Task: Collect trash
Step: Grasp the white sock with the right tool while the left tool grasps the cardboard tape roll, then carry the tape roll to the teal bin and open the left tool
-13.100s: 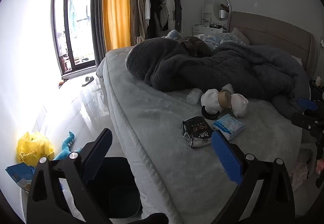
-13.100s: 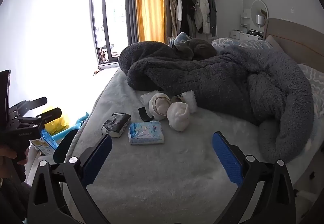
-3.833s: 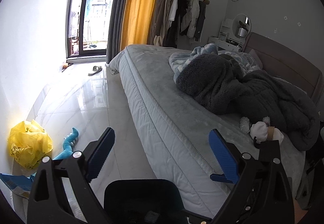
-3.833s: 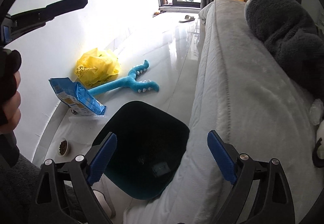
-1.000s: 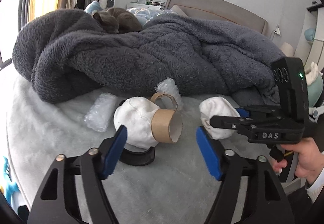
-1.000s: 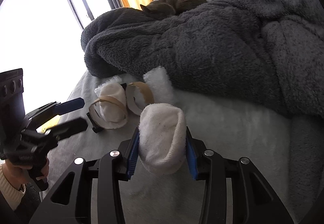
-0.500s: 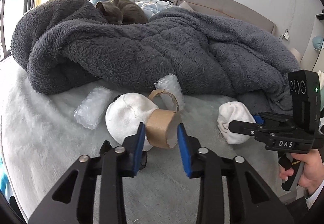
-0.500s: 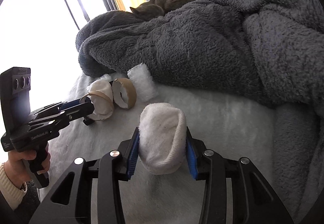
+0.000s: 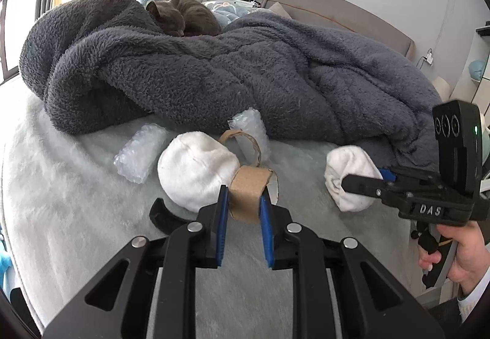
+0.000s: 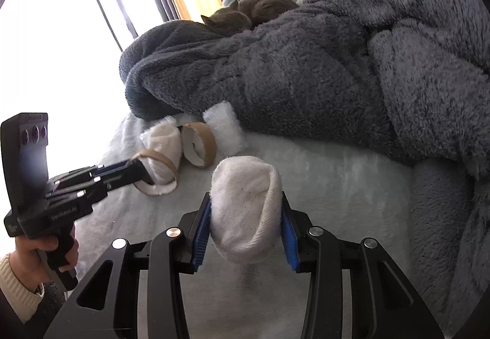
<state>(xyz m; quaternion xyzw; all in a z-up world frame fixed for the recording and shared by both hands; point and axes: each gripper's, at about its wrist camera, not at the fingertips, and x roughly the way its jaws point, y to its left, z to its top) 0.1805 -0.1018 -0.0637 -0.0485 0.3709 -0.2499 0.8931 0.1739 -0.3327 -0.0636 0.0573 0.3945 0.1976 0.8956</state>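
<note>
Tongs status: your left tongs pinch the cardboard roll, lower center; right tongs clamp the white sock wad w/ both pads.

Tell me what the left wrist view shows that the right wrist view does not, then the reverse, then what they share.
Left wrist only: the left gripper shut on the cardboard tape roll, a bubble wrap piece beside the white bundle, the headboard.

Right wrist only: the right gripper clamped on the white sock roll, the bright window.

Both: the grey blanket, the cat lying on it, the second cardboard ring, and each other's gripper.
</note>
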